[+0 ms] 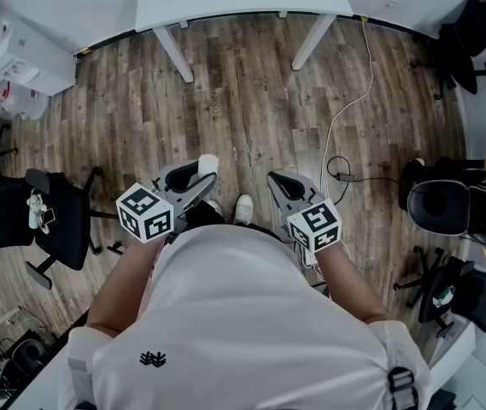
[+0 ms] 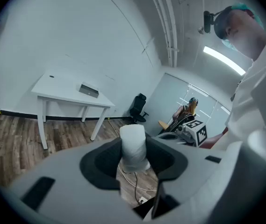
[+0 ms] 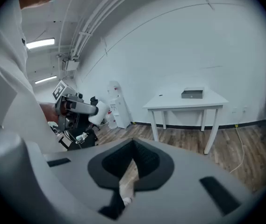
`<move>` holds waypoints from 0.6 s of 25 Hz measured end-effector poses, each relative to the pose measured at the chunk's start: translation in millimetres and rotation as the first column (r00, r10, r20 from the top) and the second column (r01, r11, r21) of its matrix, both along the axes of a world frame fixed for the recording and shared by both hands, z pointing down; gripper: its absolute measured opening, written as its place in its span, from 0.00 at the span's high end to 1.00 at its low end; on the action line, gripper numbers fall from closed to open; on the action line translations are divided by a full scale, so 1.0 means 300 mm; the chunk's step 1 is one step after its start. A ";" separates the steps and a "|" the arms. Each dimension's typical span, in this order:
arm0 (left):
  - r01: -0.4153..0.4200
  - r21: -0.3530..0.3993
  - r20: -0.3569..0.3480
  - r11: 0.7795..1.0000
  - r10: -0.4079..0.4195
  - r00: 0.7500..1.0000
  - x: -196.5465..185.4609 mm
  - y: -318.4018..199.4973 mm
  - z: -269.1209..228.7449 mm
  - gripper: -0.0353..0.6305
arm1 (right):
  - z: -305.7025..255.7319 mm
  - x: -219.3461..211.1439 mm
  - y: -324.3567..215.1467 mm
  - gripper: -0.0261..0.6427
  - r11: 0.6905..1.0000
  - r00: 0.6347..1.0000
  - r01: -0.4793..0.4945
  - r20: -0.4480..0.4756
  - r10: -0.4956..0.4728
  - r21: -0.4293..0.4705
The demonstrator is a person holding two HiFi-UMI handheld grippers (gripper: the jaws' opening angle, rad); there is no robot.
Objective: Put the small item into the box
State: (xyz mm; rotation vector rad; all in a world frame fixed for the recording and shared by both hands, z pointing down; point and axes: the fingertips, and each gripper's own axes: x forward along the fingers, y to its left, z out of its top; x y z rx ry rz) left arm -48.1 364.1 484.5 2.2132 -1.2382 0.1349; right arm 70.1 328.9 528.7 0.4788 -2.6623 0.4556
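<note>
Between left gripper (image 1: 193, 182) jaws: white small item (image 2: 133, 146), upright, pinched by both pads, top poking beyond tips. Right gripper (image 3: 132, 146) jaws pressed together, nothing between. Far ahead of both jaws: white table (image 2: 62, 85) with grey box (image 2: 89, 89) on top, well apart from item.

Risks for you:
- Long carry on what looks like soft item – ease grip or jolt and it may tilt, slip out.
- White cable (image 1: 345, 118) on floor ahead of right jaws – possible snag underfoot.
- Release short of box: item lands on table or floor.

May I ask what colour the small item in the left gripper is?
The small item is white; left gripper view shows it best.
</note>
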 end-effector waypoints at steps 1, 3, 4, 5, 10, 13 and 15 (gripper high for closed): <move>0.007 0.001 -0.004 1.000 -0.007 1.000 -0.002 -0.010 0.002 0.69 | 0.005 -0.002 -0.010 0.95 1.000 1.000 0.007 -0.008 -0.007 0.005; 0.018 0.001 -0.015 1.000 -0.018 1.000 -0.010 -0.034 0.006 0.69 | 0.011 -0.007 -0.033 0.95 1.000 1.000 0.015 -0.020 -0.015 0.012; 0.021 -0.001 -0.021 1.000 -0.021 1.000 -0.017 -0.048 0.009 0.69 | 0.011 -0.011 -0.045 0.95 1.000 1.000 0.014 -0.022 -0.013 0.013; 0.021 -0.004 -0.028 1.000 -0.021 0.999 -0.028 -0.062 0.012 0.69 | 0.008 -0.018 -0.057 0.95 1.000 1.000 0.009 -0.023 -0.009 0.013; -0.037 -0.004 -0.054 0.999 0.036 0.998 -0.133 -0.175 0.021 0.69 | -0.007 -0.113 -0.163 0.95 0.999 0.998 -0.041 -0.041 0.042 0.025; -0.085 0.003 -0.086 0.996 0.085 0.993 -0.204 -0.281 -0.001 0.69 | -0.041 -0.185 -0.245 0.95 0.995 0.995 -0.098 -0.034 0.099 0.015; -0.117 0.015 -0.088 0.993 0.118 0.989 -0.266 -0.350 -0.030 0.69 | -0.077 -0.252 -0.297 0.95 0.991 0.991 -0.131 -0.025 0.132 0.024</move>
